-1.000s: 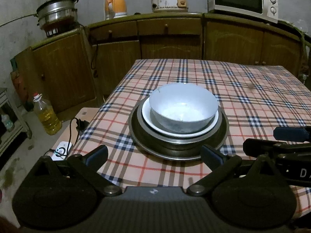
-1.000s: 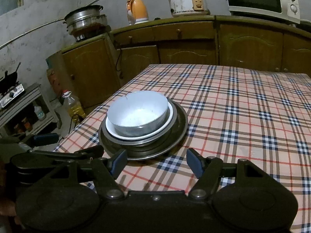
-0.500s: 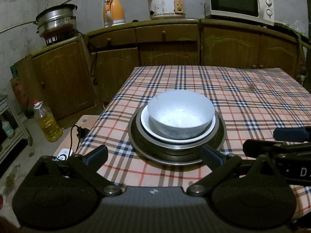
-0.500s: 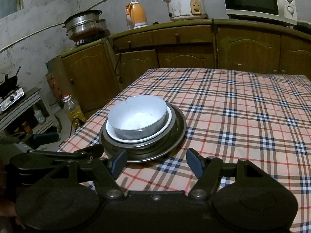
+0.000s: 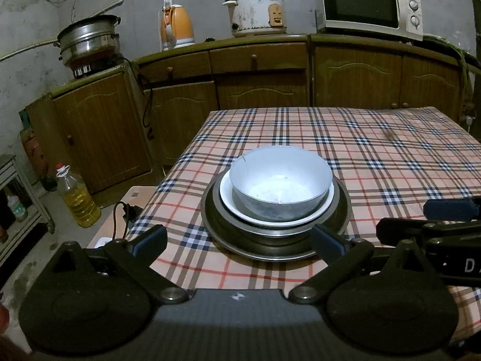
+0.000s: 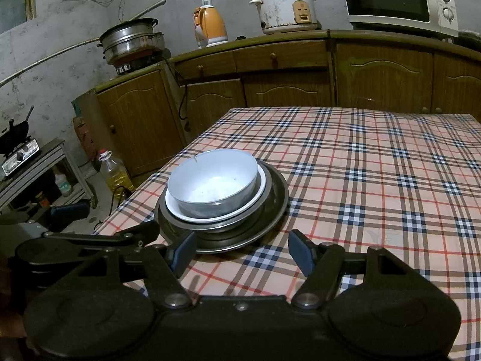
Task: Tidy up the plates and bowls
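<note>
Both views tilt up slightly, bowl (image 5: 281, 185) and plates (image 5: 275, 242) sliding toward the spread, empty left gripper (image 5: 239, 237) and right gripper (image 6: 242, 251).

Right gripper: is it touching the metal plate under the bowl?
Cannot tell. In the right wrist view the right gripper stands open, its left fingertip overlapping the metal plate's near rim; no gap or contact shows plainly.

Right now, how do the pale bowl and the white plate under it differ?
The pale bowl is deep and bluish grey; the white plate is shallow and bright white. The bowl tops the stack; the plate sits below it, inside metal dishes. Both are round, upright and empty of food.
</note>
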